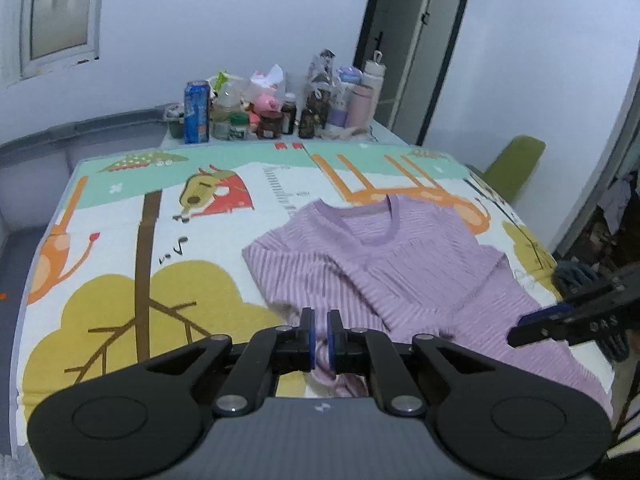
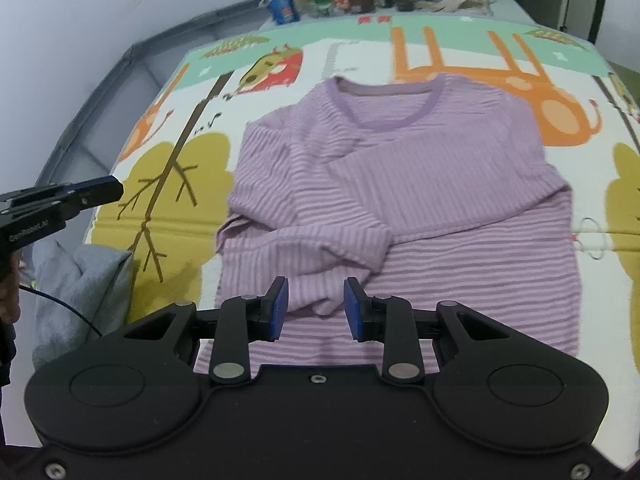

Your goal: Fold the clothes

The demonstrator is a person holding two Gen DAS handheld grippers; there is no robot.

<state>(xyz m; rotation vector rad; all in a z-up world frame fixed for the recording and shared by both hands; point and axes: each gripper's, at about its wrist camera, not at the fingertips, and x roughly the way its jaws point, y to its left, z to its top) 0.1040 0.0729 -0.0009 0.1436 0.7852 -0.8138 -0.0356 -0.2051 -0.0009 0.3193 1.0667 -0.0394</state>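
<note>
Now my left gripper (image 1: 319, 330) is nearly pressed together, a bit of the shirt (image 1: 384, 264) showing between its blue pads.
My right gripper (image 2: 316, 307) stands part spread; I can't tell whether its pads press the sleeve cuff (image 2: 320, 292) bunched between them. The ribbed, lilac-striped shirt lies on the cartoon-printed mat (image 2: 168, 168), collar toward the far edge, one sleeve folded across the chest. Only my right view shows grey cloth (image 2: 80, 284) at the mat's near left corner; only my left shows a green chair (image 1: 516, 164).
</note>
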